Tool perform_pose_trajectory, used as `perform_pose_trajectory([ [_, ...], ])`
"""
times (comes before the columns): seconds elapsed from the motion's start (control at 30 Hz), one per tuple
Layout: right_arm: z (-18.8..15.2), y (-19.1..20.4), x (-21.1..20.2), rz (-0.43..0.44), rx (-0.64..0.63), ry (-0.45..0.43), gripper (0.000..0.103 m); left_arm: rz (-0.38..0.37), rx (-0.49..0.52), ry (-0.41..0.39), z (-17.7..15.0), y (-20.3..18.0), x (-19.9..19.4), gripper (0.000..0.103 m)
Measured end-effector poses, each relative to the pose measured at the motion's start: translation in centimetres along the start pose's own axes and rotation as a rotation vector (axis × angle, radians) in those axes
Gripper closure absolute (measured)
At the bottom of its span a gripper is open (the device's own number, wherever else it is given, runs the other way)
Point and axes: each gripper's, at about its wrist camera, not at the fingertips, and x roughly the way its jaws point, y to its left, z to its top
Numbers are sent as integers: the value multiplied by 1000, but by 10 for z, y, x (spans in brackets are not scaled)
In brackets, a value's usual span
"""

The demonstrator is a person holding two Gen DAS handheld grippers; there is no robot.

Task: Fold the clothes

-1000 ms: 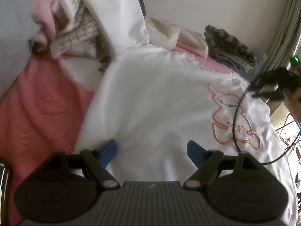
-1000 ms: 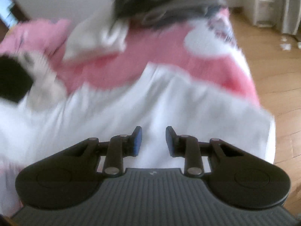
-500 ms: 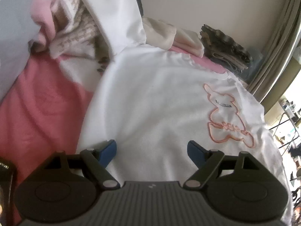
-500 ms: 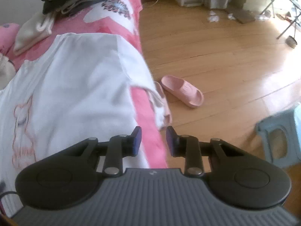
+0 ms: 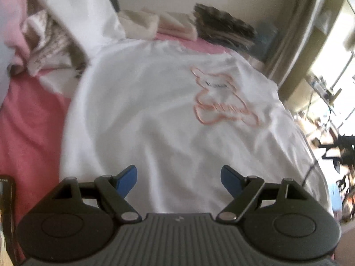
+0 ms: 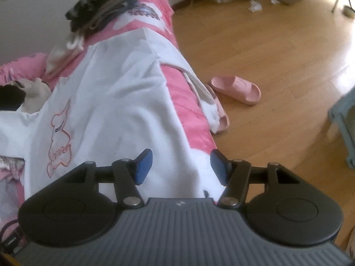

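A white T-shirt (image 5: 159,115) with an orange outline print (image 5: 221,99) lies spread flat on the pink bed. My left gripper (image 5: 178,178) hovers over its near hem, wide open, with nothing between the blue pads. In the right wrist view the same T-shirt (image 6: 115,102) runs along the bed's edge, one sleeve (image 6: 199,88) hanging over the side. My right gripper (image 6: 180,166) is above the shirt's lower right corner at the bed edge; its jaws are opening and grip nothing.
Folded clothes (image 5: 224,28) and cream garments (image 5: 155,25) are stacked at the far end of the bed (image 5: 26,122). A crumpled pile (image 5: 44,44) lies at the left. Pink slippers (image 6: 237,89) sit on the wooden floor (image 6: 277,51); a blue stool (image 6: 344,124) stands at right.
My right gripper swung from over the bed's middle to its floor-side edge and its jaws widened. The left gripper drifted slightly, still open; the other gripper left its view.
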Motion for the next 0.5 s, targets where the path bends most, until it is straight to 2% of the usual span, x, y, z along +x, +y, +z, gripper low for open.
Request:
perform_pose_trajectory([
  [0.1, 7, 28, 9, 34, -133, -20, 46, 2, 39, 46, -8, -7, -1, 20],
  [0.2, 22, 80, 30, 48, -347, -40, 46, 7, 80, 88, -16, -14, -1, 20],
  [0.27, 31, 110, 48, 73, -438, -63, 46, 13, 100, 110, -21, -16, -3, 20],
  [0.4, 40, 148, 83, 80, -502, -70, 48, 13, 112, 128, -28, -18, -8, 20],
  [0.5, 31, 154, 99, 58, -533, -58, 48, 11, 110, 132, -29, -14, -10, 20],
])
